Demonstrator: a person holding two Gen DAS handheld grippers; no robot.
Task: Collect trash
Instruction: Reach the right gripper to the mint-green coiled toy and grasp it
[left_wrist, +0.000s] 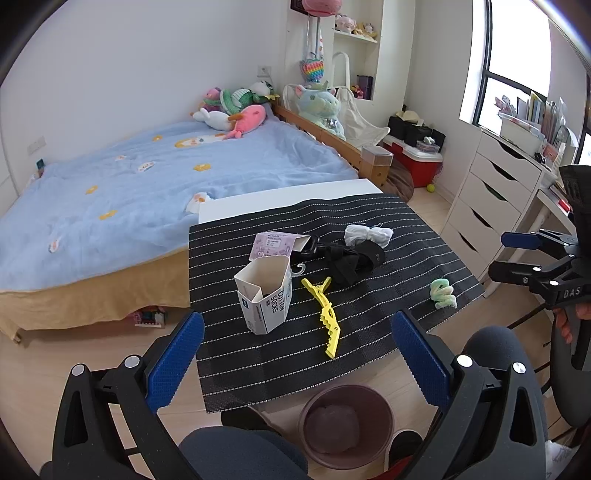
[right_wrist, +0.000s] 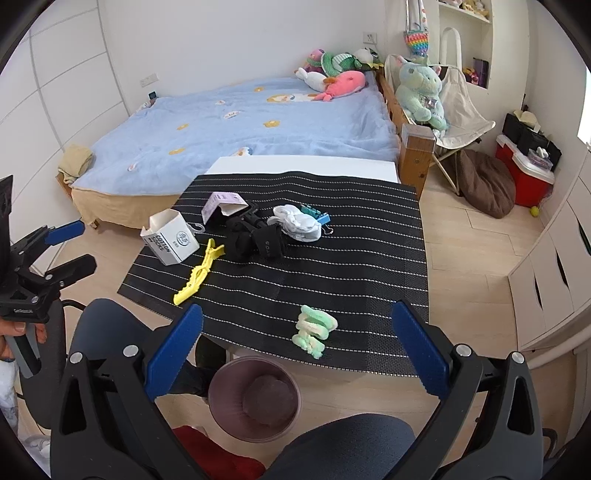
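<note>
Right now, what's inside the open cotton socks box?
The cotton socks box stands upright on the striped mat, top open. Only a folded cardboard flap and dark shadow show inside; the bottom is hidden by its walls, so contents are unknown.

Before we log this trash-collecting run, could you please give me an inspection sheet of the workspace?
Surface: black striped mat over a white table.
Job's things: open white sock box near the mat's left edge; purple card sleeve behind it; brown bin on the floor below the near edge.
Clutter: yellow hair clip, black straps, white socks, green scrunchie.
Grippers: left gripper and right gripper both open, empty, above the mat's near edge.
Cables: nothing seen.
Surroundings: blue bed with plush toys, white drawers, red cooler.
</note>
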